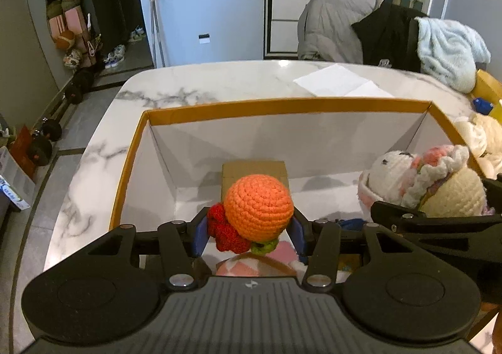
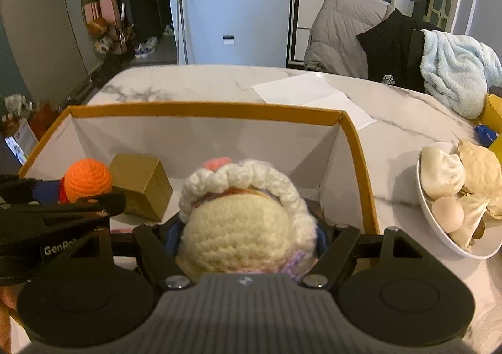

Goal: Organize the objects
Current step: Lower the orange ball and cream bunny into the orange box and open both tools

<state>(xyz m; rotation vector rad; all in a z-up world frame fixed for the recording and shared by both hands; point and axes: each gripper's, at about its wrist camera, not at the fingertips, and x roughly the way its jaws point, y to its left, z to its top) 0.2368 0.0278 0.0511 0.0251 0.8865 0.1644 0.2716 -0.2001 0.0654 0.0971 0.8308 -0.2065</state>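
Two crocheted toys are held over an orange-rimmed cardboard box (image 1: 135, 147): a round orange ball (image 1: 259, 208) clamped in the left gripper (image 1: 249, 236), a fluffy cream doll (image 2: 238, 225) in the right gripper (image 2: 248, 238). Both pairs of jaws are largely hidden by yarn.

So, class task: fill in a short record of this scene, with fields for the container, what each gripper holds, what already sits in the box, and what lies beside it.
container: orange-rimmed box, open
left gripper: shut on orange crochet toy
right gripper: shut on cream crochet doll
in box: gold carton
beside box: bowl of buns, white paper
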